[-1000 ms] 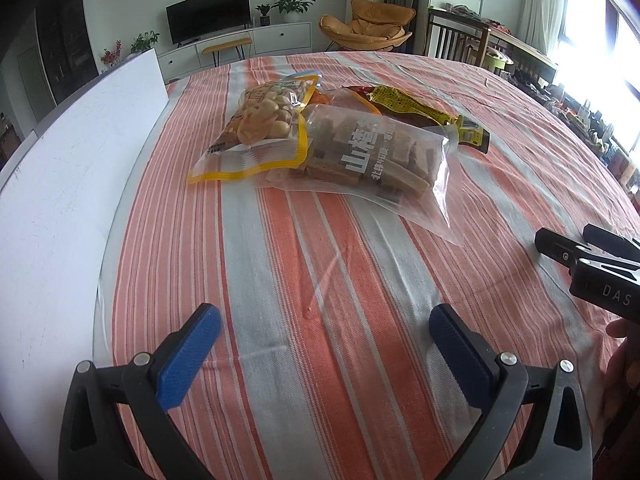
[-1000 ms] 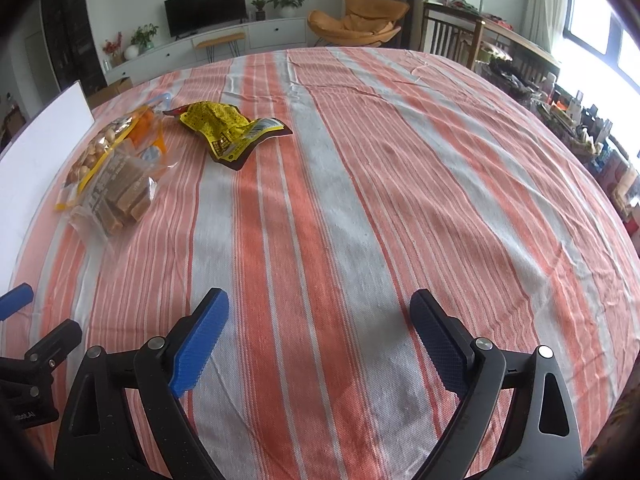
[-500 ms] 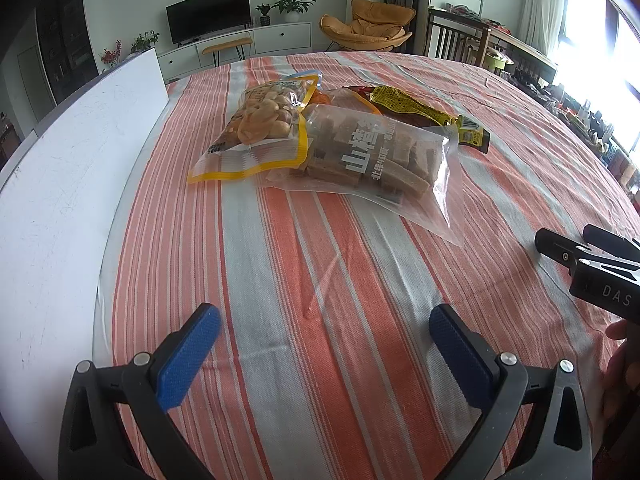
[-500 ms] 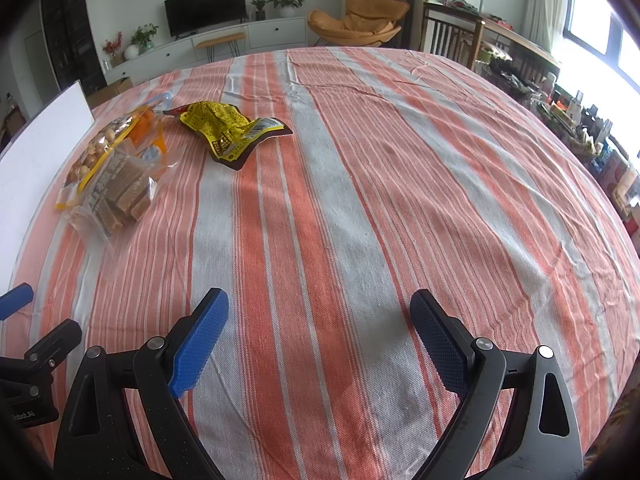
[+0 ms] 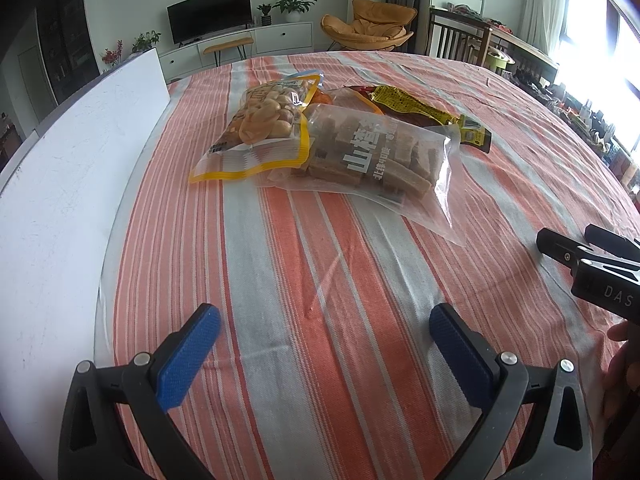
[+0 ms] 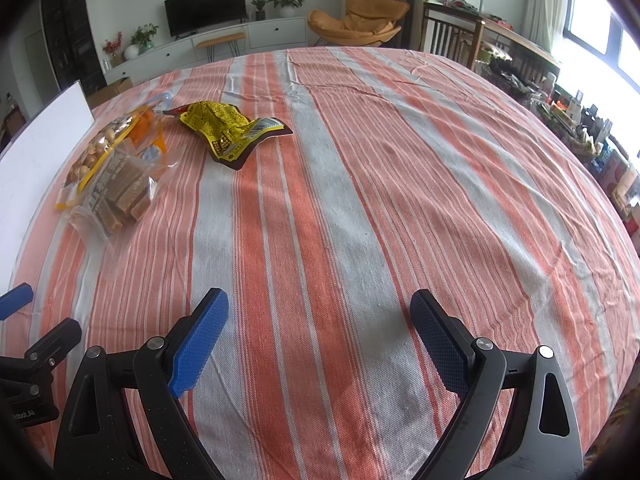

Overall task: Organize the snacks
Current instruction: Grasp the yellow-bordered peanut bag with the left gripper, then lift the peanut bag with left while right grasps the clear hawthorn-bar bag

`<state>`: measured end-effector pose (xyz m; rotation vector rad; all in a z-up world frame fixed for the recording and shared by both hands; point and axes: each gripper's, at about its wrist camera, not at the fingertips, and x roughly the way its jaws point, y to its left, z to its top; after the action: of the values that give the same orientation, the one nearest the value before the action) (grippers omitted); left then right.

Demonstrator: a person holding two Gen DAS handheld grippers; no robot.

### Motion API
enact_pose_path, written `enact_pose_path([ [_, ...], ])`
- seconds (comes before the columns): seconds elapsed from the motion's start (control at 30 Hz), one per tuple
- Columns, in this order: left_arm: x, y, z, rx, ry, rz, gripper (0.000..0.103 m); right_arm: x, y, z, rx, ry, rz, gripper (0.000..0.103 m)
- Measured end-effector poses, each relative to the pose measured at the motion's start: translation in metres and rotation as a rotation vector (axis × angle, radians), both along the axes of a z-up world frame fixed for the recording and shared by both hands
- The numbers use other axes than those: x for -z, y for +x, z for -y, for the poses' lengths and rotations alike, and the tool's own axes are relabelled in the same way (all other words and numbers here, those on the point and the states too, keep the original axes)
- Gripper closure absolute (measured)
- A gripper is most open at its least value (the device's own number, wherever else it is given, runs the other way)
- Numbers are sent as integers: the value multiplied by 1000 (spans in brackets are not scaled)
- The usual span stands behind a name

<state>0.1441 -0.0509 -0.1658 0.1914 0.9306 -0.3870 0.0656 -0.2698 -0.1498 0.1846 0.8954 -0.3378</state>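
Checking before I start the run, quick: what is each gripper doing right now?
Left gripper: open, holding nothing, above the striped cloth.
Right gripper: open, holding nothing.

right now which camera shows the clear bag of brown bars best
The left wrist view: the clear bag of brown bars lies near the middle, large, its white print and separate bars plain. In the right wrist view the same bag sits small near the left edge, seen end on, print unreadable.
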Motion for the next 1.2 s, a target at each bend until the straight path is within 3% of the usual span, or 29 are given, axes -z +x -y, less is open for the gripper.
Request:
enact_pose_path([
  [0.13,-1,-7,-1,30,14,-40,0,0,0,0,0,0,0,9],
  [0.27,-4,-9,-3,125,82,-168,0,0,0,0,0,1,0,9],
  [0.33,-17,5,-11,80,29,-219,3,0,0,0,-2,1,0,8],
  [0.43,-56,38,-22,8,-90,-176,4,0,0,0,-2,2,0,8],
  [0.53,-86,86,-12,-7,-121,-150,3,0,0,0,-2,2,1,8],
  [0.63,-75,135,23,63,-24,-218,3,1,0,0,-2,2,1,8],
  [0.77,-49,171,58,67,148,-126,3,1,0,0,-2,3,1,7],
  [0.83,-27,184,65,74,192,-140,3,1,0,0,-2,3,1,7],
  [0.9,-12,191,54,57,129,-180,9,1,0,-1,-3,4,1,7],
  [0.97,-17,187,36,15,30,-132,42,1,1,-2,-6,4,0,6],
  [1.1,-23,163,0,-69,-66,-176,48,2,2,-2,-9,4,-2,6],
  [1.2,-24,116,-19,-119,-25,-182,48,3,2,-3,-9,5,-1,5],
])
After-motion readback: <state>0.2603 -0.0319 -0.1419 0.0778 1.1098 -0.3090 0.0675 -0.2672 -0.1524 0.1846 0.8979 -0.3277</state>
